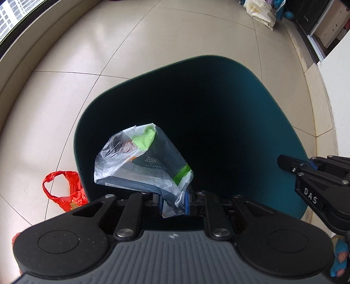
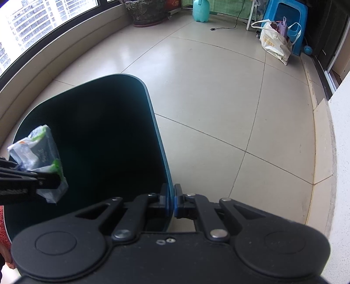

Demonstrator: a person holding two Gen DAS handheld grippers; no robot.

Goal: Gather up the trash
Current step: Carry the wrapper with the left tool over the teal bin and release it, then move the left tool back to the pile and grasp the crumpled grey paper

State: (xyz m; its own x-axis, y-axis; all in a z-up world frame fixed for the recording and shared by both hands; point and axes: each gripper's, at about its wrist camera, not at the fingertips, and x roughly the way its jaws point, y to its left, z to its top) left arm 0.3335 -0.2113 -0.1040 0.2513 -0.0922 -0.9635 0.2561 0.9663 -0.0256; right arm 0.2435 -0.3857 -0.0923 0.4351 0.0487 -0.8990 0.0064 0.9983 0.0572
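A dark teal trash bin (image 1: pixel 284 122) stands on the tiled floor, its mouth dark and wide. My left gripper (image 1: pixel 175 202) is shut on a crumpled plastic tissue wrapper (image 1: pixel 140 166), grey with green patches, and holds it over the bin's near left part. The same wrapper (image 2: pixel 41 153) shows at the left of the right wrist view, pinched by the left gripper (image 2: pixel 55 181). My right gripper (image 2: pixel 171 202) is shut on the bin's right rim (image 2: pixel 163 153), the thin wall between its blue pads. The right gripper (image 1: pixel 306 169) also shows at the bin's right edge.
A red plastic bag (image 1: pixel 65 190) lies on the floor left of the bin. A cream shopping bag (image 2: pixel 276 43) leans by a blue stool (image 2: pixel 286 21) at the far right. A plant pot (image 2: pixel 146 12) and a teal jug (image 2: pixel 201 9) stand by the window.
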